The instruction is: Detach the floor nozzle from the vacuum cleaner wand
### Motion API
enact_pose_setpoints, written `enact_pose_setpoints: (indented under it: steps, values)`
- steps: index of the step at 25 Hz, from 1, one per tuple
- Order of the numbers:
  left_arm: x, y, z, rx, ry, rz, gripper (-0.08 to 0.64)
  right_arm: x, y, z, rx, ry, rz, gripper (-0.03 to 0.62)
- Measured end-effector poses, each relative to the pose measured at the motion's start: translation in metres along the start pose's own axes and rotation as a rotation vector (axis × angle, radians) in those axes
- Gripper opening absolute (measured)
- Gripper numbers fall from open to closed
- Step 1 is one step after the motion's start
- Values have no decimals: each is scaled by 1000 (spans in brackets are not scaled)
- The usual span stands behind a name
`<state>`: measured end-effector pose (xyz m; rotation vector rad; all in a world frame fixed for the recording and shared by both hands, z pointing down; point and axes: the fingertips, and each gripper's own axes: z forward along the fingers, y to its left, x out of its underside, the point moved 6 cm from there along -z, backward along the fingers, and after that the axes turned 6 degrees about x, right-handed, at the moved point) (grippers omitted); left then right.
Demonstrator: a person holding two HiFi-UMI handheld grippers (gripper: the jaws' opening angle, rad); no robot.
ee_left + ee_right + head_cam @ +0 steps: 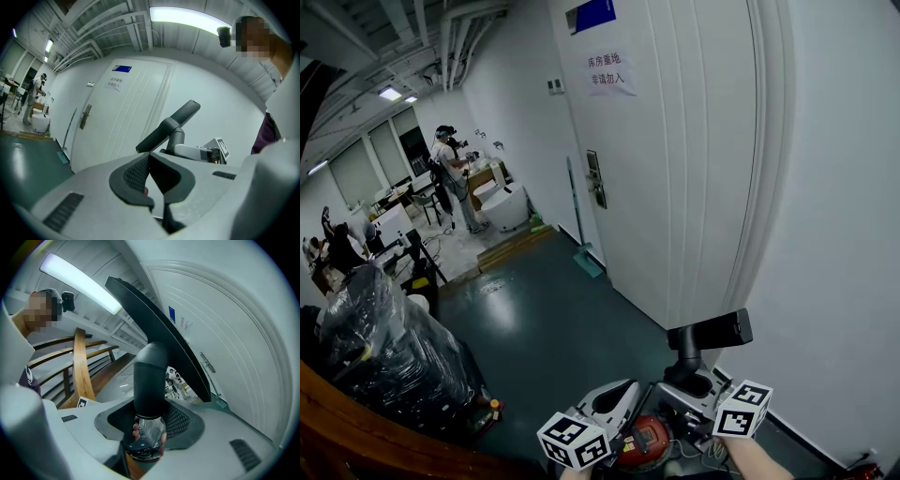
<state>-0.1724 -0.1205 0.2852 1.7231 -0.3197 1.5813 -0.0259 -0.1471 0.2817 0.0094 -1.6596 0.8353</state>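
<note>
Right gripper (pixel 149 427) first, since that's where the action is. Its jaws are clamped on the neck of the floor nozzle (pixel 150 376), right where the dark neck meets a clear section (pixel 151 431) just below the pads. I'm guessing that's the wand end, but can't swear to it. The flat head of the nozzle sticks up and away from the jaws, tilted, nowhere near the floor.

Left gripper (pixel 152 173) sits just beside the right one, a bit lower. Its tips are together, and I can't see anything clamped, only a red sliver peeking in the gap behind them. From the head view, the red vacuum body (pixel 642 439) is right by it, between the two grippers.

Out past the nozzle head is the white door (pixel 675 141), fairly near.

What worries me:
- Nothing seems to be bracing the wand side. If I pull with the right, the whole vacuum probably just comes along instead of the joint popping.
- The right pads look very close to the joint. If they straddle it, I'm squeezing the two parts together.
- The neck is round and smooth, so a twist could slip in the pads.
- If it lets go suddenly, the head could swing into the door.
</note>
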Motion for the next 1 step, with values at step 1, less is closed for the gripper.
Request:
enact_pose_setpoints:
  steps: [1]
  values:
    - [1, 1, 0, 0, 1, -1, 5, 1, 0, 0, -1, 0, -1, 187]
